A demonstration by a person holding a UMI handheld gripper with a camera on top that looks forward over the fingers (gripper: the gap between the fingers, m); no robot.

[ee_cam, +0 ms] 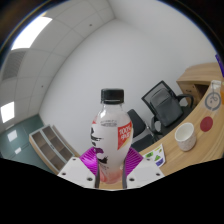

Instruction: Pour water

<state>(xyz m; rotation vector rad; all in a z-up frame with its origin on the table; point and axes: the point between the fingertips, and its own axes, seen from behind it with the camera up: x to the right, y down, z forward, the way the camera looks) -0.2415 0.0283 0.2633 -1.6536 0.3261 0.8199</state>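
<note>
Between the two fingers of the tongs (112,176) stands a clear plastic bottle (111,135), upright and very close to the camera. Purple pads (96,161) on the inner faces of the fingers sit against the lower part of the bottle on both sides, so the tongs appear closed on it, gripping it near its base. A black screw cap (112,96) tops the bottle, and a white label with a red patch and some dark print wraps its middle. Whether any water is inside cannot be told.

Beyond the fingers and off to their right, a light wooden table (200,85) runs away from the camera. On it, just right of the bottle, stands a white cup (185,137), and near the right finger lies a white sheet with small coloured marks (152,156). A black office chair (160,104) stands behind the bottle, beside the table's edge. Further along the table something blue and round (205,124) shows, too small to name.

Left of the fingers, well behind the bottle, a low wooden shelf unit (52,143) stands against a pale wall (85,60).
</note>
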